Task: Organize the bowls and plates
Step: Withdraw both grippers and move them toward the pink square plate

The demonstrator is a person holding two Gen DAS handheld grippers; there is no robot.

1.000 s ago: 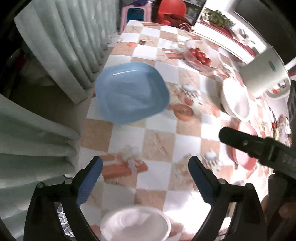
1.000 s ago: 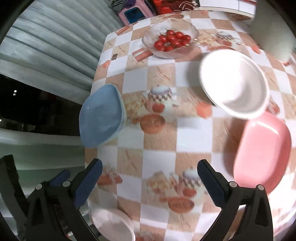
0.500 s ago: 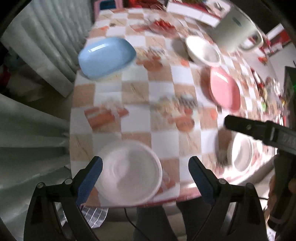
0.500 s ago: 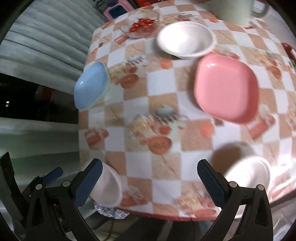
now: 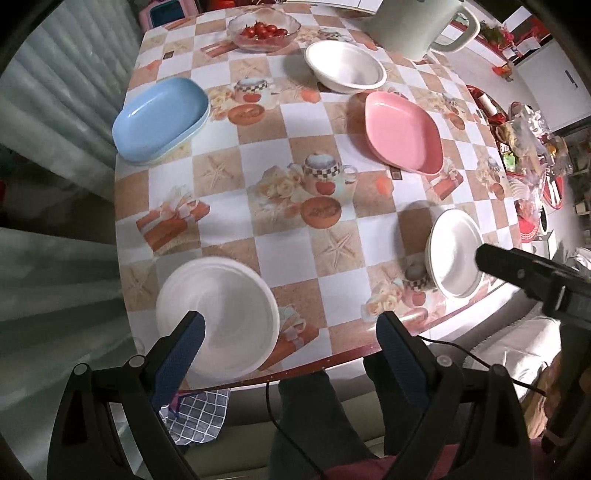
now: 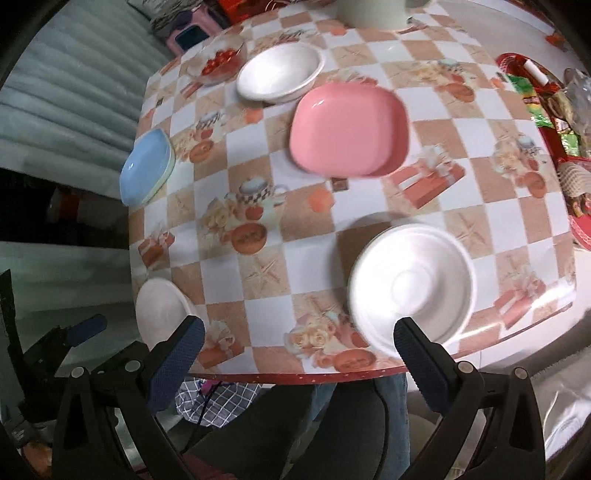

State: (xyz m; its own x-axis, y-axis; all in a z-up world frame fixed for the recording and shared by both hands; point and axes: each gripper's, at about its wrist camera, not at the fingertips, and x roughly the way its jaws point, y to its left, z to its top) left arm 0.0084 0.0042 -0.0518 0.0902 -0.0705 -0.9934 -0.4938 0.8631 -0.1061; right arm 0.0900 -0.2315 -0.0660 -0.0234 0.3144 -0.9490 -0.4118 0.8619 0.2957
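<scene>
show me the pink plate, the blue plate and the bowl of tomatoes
pink plate [image 6: 347, 127], right wrist view, middle of its flat inside
blue plate [image 5: 160, 114], left wrist view, centre of its inside
bowl of tomatoes [image 5: 263, 31], left wrist view, on the tomatoes

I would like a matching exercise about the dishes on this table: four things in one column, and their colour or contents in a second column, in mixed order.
Things:
1. square plate near the table's middle
2. dish at the curtain-side edge
3. glass bowl at the far end
4. round plate under the right gripper

Descriptions:
A. white
B. holds red tomatoes
C. pink
D. light blue

Pairs: 1-C, 2-D, 3-B, 4-A
</scene>
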